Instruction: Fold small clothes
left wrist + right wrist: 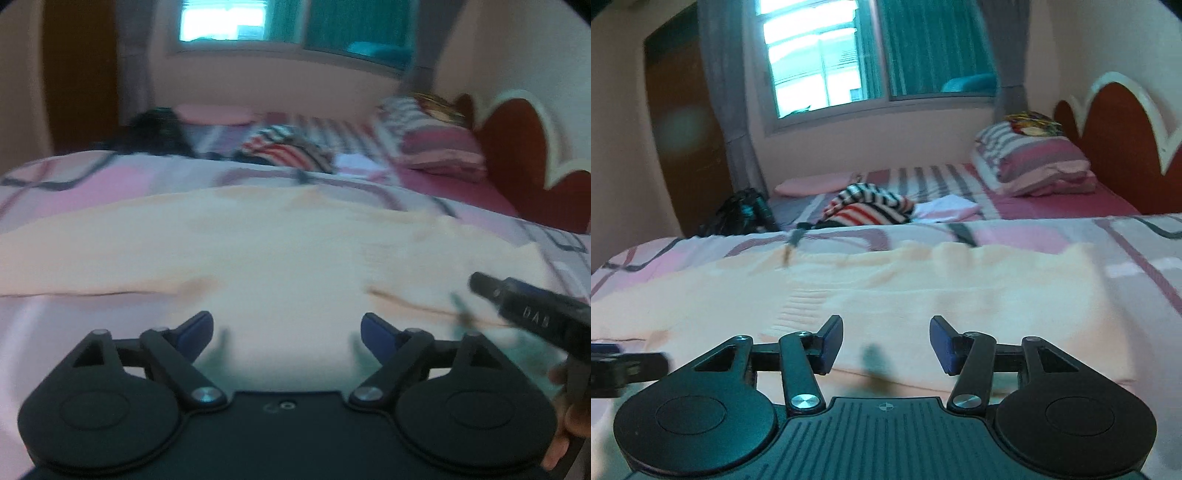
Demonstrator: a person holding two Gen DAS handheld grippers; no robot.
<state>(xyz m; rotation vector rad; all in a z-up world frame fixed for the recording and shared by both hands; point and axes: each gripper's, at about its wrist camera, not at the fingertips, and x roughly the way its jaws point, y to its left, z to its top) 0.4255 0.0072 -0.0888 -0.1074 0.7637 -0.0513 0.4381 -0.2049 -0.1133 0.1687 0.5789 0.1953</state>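
Jaws of the left gripper [287, 332]: wide apart, blue pads clear of the cloth, nothing between them. Jaws of the right gripper [886, 341]: also parted, narrower than the left, nothing between the blue pads; the fabric below shows in the gap.

Task item: a pale cream, soft knit garment [258, 251], spread flat across the near part of the bed. It lies on a pink and white bedsheet with dark grey line pattern [74, 177]. In the right wrist view the same garment [886, 280] shows a ribbed patch near its middle and a folded near edge just under the gripper fingers. A thin brownish seam or hem line runs along the near edge in the left wrist view.

Both grippers sit low over the garment's near edge, side by side. The right gripper's black body enters the left wrist view at lower right, with part of a hand [570, 424] behind it.

Further back: a crumpled red, white and dark striped garment [868, 206], a small white folded cloth [945, 207] just right of it, striped pink pillows [1034, 162] against a dark red scalloped headboard [1115, 140]. A dark bag [742, 214] sits at the far left of the bed. Left wrist view is motion-blurred.
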